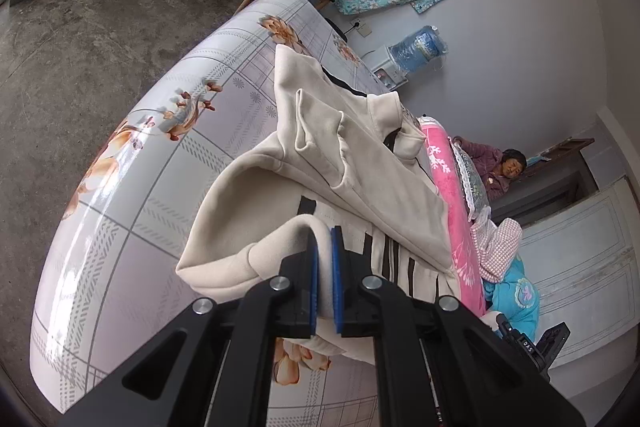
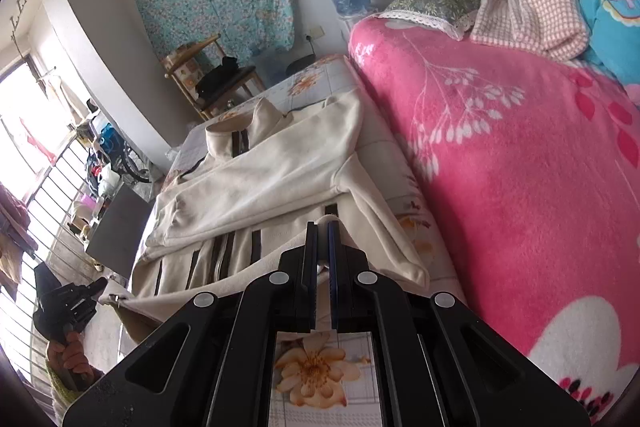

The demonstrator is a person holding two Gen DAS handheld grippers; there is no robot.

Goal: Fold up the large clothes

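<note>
While both grippers pinch its hem, cream fleece jacket w/ dark stripes (image 2: 272, 171) lies on floral-print table (image 1: 132, 187); left gripper (image 1: 324, 259) & right gripper (image 2: 322, 251) clamped on fabric.

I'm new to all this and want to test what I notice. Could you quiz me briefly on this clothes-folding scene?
1. True or false: the left gripper is shut on the cream jacket.
2. What lies right beside the jacket on the bed? A) pink blanket B) green towel C) grey rug
3. What stands on the water dispenser by the wall?

Key:
1. True; the right gripper pinches its hem too.
2. A.
3. A blue water bottle.
</note>
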